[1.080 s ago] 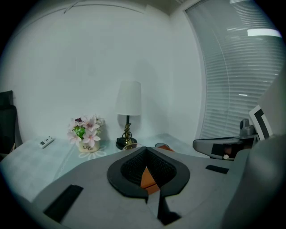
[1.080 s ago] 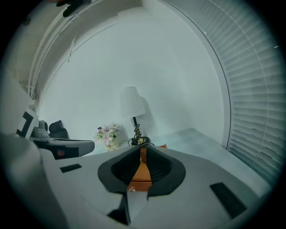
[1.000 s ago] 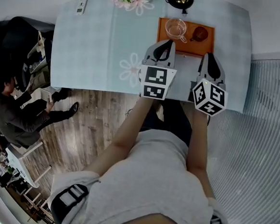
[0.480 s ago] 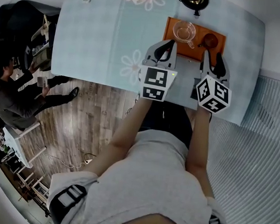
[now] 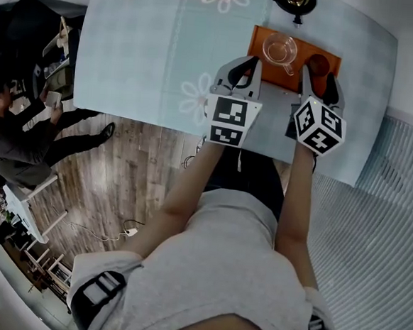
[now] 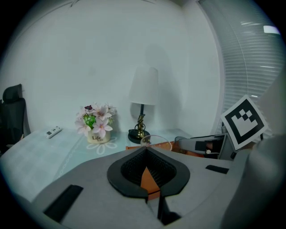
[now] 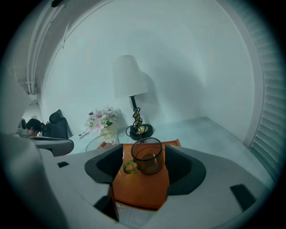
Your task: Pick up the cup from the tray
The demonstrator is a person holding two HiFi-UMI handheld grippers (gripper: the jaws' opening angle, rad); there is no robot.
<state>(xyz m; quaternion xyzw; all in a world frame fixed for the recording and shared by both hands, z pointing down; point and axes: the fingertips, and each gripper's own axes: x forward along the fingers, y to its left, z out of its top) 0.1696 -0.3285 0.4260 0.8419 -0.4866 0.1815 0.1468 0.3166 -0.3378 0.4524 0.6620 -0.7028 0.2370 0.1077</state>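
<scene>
Cup point(image 7: 147, 157) framed by R tool point(image 5: 319, 75), not yet gripped.
R jaws, just opened wide, are set either side of cup on orange tray point(image 7: 139, 188), no contact seen; L tool point(image 5: 244, 65) is held clenched, empty, by tray's near edge.
</scene>
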